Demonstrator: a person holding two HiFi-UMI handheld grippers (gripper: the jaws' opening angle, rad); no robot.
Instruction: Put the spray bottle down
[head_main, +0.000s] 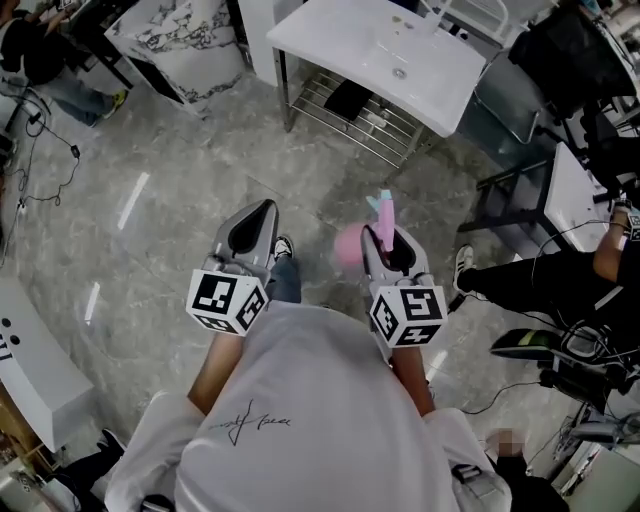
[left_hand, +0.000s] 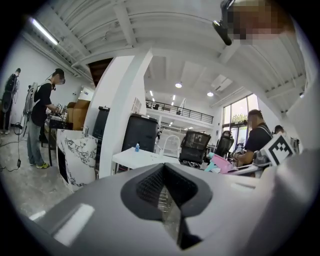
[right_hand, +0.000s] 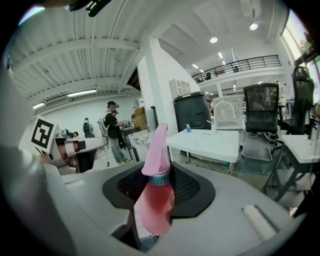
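Observation:
A pink spray bottle (head_main: 350, 248) with a pink trigger head and a pale blue collar sits upright between the jaws of my right gripper (head_main: 385, 240), which is shut on its body. In the right gripper view the bottle (right_hand: 154, 200) fills the gap of the gripper (right_hand: 152, 186) and its head rises above the jaws. My left gripper (head_main: 255, 225) is held level beside it on the left, jaws together with nothing in them; the left gripper view shows that gripper (left_hand: 167, 195) with only a thin slit. Both are carried in the air above the grey floor.
A white table (head_main: 330, 30) with a wire rack (head_main: 350, 110) under it stands ahead; a small blue bottle (right_hand: 188, 128) is on it. A marble-patterned block (head_main: 185, 45) stands at the far left, an office chair (head_main: 510, 100) and a seated person (head_main: 540, 280) at the right.

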